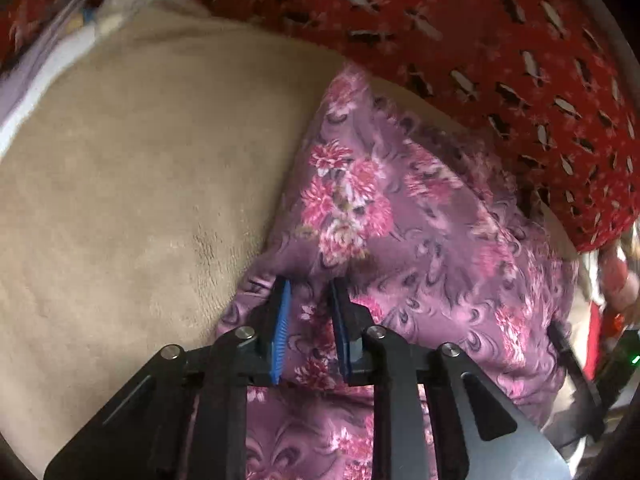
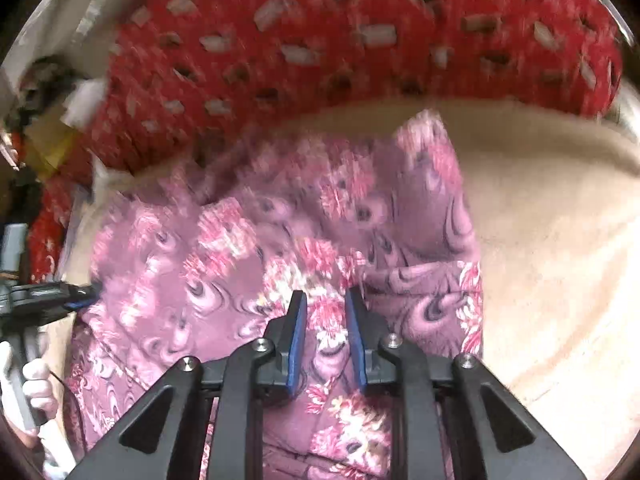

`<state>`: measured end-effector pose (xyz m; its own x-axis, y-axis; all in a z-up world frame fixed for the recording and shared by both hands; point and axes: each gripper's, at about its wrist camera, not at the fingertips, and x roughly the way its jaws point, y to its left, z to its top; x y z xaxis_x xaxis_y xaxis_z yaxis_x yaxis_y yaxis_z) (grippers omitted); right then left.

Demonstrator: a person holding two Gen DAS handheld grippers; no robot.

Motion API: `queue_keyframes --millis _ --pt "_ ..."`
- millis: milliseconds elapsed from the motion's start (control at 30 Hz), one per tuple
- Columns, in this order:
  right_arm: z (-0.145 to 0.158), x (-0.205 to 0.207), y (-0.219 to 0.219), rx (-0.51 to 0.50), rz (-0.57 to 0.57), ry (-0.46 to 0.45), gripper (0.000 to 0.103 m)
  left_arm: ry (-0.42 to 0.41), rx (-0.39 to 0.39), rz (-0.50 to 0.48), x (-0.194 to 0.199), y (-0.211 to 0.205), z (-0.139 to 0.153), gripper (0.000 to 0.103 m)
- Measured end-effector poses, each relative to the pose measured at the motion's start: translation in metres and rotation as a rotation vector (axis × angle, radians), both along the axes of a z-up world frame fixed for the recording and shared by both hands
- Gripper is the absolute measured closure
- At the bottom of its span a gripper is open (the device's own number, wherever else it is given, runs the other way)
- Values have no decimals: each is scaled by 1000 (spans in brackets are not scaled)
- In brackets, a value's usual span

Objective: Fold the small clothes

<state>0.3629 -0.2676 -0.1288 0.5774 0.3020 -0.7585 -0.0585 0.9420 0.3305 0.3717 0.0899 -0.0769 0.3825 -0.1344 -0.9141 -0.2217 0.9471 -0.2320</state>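
A small purple garment with pink flowers [image 1: 400,216] lies rumpled on a beige blanket [image 1: 140,168]. My left gripper [image 1: 308,284] sits low over the garment's near left edge, its jaws a hand's width apart with cloth bunched between the blue pads. In the right wrist view the same garment [image 2: 224,256] fills the middle, and my right gripper [image 2: 326,294] stands over its near right part with its jaws apart and fabric between them. The left gripper [image 2: 76,300] shows at the left edge of the right wrist view.
A red patterned cushion or bedding [image 1: 500,48] lies along the far side, also seen in the right wrist view [image 2: 360,40]. White and lilac cloths [image 1: 48,60] lie at the far left. The beige blanket [image 2: 560,240] stretches out to the right.
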Motion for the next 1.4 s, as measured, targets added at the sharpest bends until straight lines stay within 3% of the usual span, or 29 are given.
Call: queue_keyframes --millis 133,167,233,267,300,333,367,433,567,733,833,1033,1200,1233,1333,1400 --pt "26 -24 -3 112 17 -12 76 5 -57 -67 -30 -8 13 83" --pt "29 -37 -2 126 40 -25 71 5 -54 -78 -41 -11 12 79" --pt "17 -50 4 63 60 25 51 78 -68 -91 -54 -23 -6 69" --pt "5 -53 8 9 73 88 50 109 -69 -90 -61 -26 -15 69" --pt "-3 -58 11 -19 94 110 50 69 -40 -86 -71 -28 -10 69" --pt "3 -69 14 -49 96 81 51 71 -24 -102 -79 -31 -5 68" --pt "7 -76 16 -61 92 119 51 87 -37 -125 -87 -33 -1 68" --pt "9 -95 14 -24 98 177 51 116 -68 -159 -107 -33 2 68" --pt "1 -151 5 -16 152 252 50 193 -43 -185 -153 -26 -2 68" --pt "-4 -223 -19 25 135 272 50 219 -57 -233 -213 -20 0 68" --pt "-2 -259 -39 33 95 262 50 223 -101 -214 -242 -2 2 68" --pt "-8 -314 -83 9 -17 259 44 232 -166 -58 -291 68 -15 62" --pt "-28 -336 -84 108 34 269 44 282 -369 -14 -315 80 -49 61" --pt "-30 -337 -79 140 60 265 44 288 -399 -21 -317 76 -54 56" --pt "-35 -336 -61 181 137 277 39 294 -424 -51 -321 67 -64 51" --pt "-39 -335 -49 153 196 278 39 304 -412 -63 -324 71 -66 51"
